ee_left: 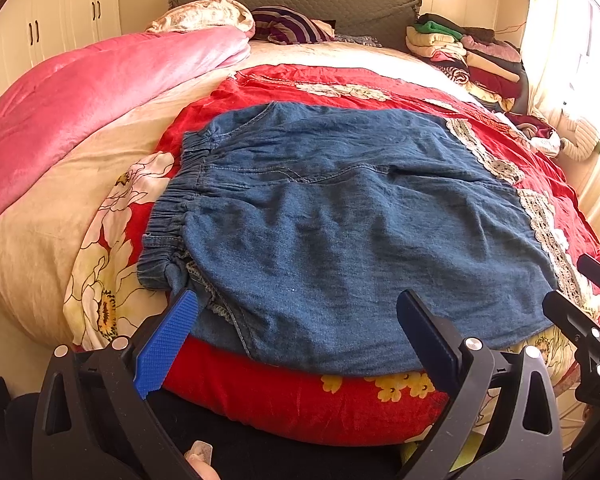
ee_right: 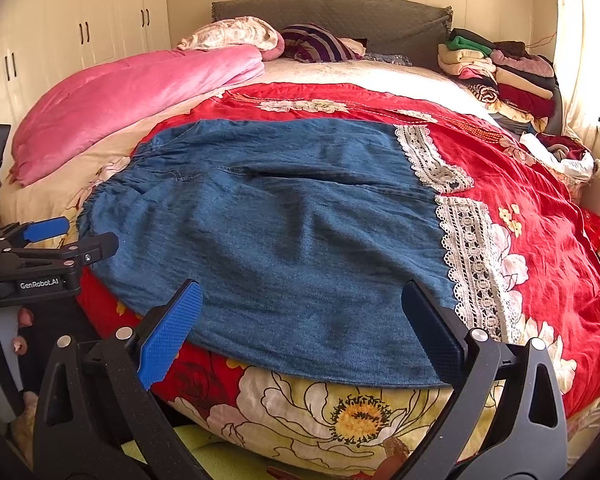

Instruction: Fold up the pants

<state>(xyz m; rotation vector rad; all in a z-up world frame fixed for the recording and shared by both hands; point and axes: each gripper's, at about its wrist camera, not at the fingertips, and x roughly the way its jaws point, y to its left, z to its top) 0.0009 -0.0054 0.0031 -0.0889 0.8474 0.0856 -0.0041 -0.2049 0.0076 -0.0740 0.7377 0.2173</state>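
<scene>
Left gripper (ee_left: 300, 336) and right gripper (ee_right: 304, 328), fingers spread wide and empty, hover at the near hem of the denim pants (ee_left: 340, 216). The pants lie flat on the red floral quilt (ee_right: 520, 184), elastic waistband (ee_left: 172, 208) left, lace cuffs (ee_right: 468, 248) right. Judged stage: pre-grasp; next, pinch the near edge and fold it away. Beyond: stacked clothes (ee_left: 468, 52).

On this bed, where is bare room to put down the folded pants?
Free: the cream sheet between the pink quilt and the clothes pile, and the red cover right of the pants. Crowded: the far right corner and the headboard side.
</scene>
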